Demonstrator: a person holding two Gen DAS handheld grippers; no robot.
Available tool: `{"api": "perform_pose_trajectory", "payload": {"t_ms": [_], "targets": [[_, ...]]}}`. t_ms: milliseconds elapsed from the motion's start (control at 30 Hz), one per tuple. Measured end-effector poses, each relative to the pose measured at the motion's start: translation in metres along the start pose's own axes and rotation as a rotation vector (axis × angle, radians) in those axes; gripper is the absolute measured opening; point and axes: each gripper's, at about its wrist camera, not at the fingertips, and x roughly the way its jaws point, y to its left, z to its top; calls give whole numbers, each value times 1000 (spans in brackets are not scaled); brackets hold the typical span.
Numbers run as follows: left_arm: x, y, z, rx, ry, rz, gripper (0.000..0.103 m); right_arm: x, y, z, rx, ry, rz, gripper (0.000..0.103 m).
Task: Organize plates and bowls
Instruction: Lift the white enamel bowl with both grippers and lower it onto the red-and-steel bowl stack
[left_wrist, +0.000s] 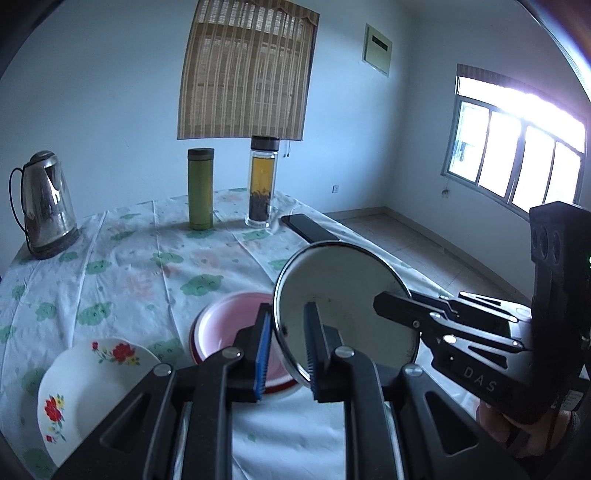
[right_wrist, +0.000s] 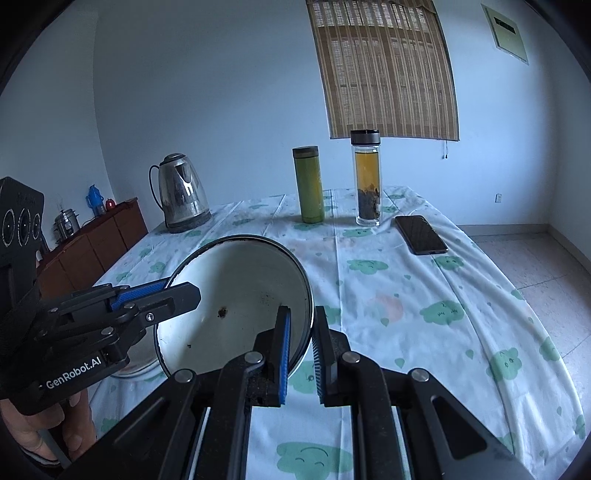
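A white enamel bowl (left_wrist: 343, 291) with a dark rim hangs tilted above the table, held from both sides. My left gripper (left_wrist: 288, 350) is shut on its left rim, and the right gripper (left_wrist: 384, 301) reaches in from the right. In the right wrist view the same bowl (right_wrist: 236, 295) has my right gripper (right_wrist: 301, 350) shut on its right rim, with the left gripper (right_wrist: 177, 288) clamped on the far left rim. A pink bowl (left_wrist: 229, 321) rests on the cloth just below. A white plate (left_wrist: 85, 387) with red flowers lies near the front left.
On the green-patterned tablecloth (right_wrist: 406, 306) at the back stand a steel kettle (right_wrist: 181, 195), a green flask (right_wrist: 309, 184) and a glass tea bottle (right_wrist: 366, 177). A dark phone (right_wrist: 421, 234) lies at the right. The table drops off to the floor (right_wrist: 535, 251) on the right.
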Motion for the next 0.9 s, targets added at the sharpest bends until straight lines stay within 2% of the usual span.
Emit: {"api": "perform_pose_trajectory", "payload": {"t_ms": [233,900], "targets": [[12,11,14,7,7,27,14,14,2,15,-9,4,9,13],[29,41,13,-49,56,17,14,49,16,30,-74,90,-3,13]]}}
